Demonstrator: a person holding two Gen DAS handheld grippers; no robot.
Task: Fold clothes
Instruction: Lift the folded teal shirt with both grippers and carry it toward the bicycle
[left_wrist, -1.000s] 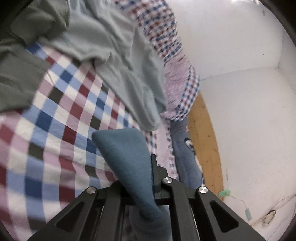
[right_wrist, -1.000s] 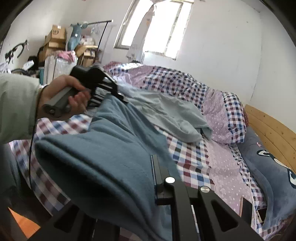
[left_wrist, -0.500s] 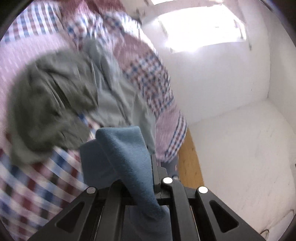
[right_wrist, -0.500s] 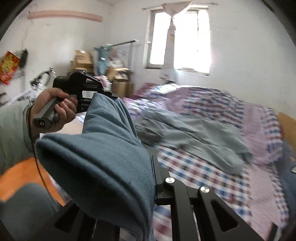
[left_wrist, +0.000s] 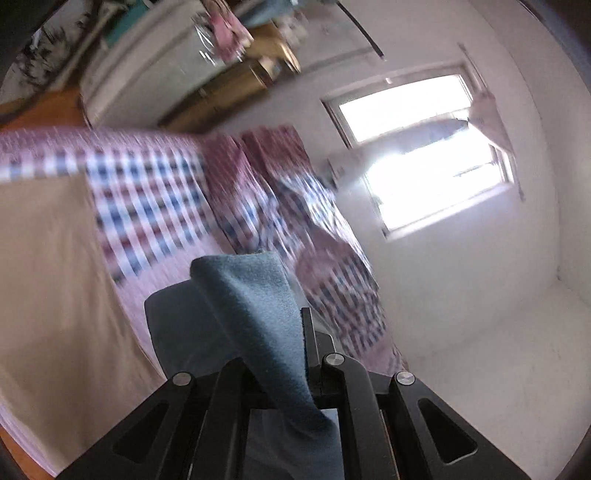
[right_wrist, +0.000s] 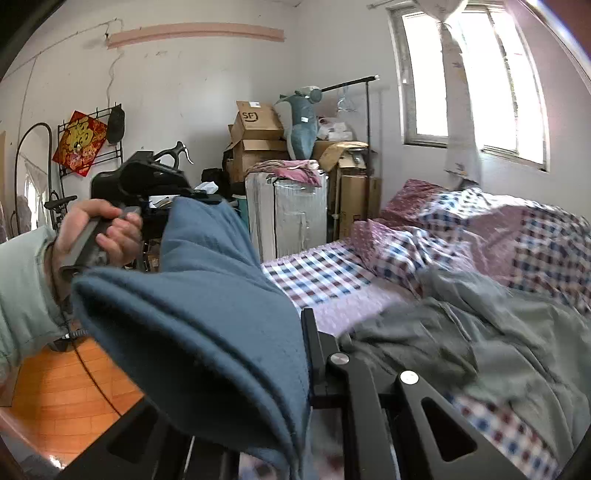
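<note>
The fold looks barely begun. The blue garment hangs in the air, stretched between both tongs at the lower left of the right wrist view, not laid flat on the bed and with no crease set that I can make out. The right tongs, at the bottom centre of that view, are clenched on one edge of it. The left tongs pinch another edge at the bottom centre of the left wrist view, where the cloth rises from between the fingers in a folded ridge. The person's left hand carries its tool at the middle left of the right wrist view.

Still to do, by my reading: spread this piece, fold it, then deal with the grey clothes lying crumpled on the checked bedding at the lower right.

As for containers, cardboard boxes are stacked against the far wall at upper centre; their flaps are shut and their contents are hidden. A heap of pink cloth rests on top of a white wrapped case just beside them.
</note>
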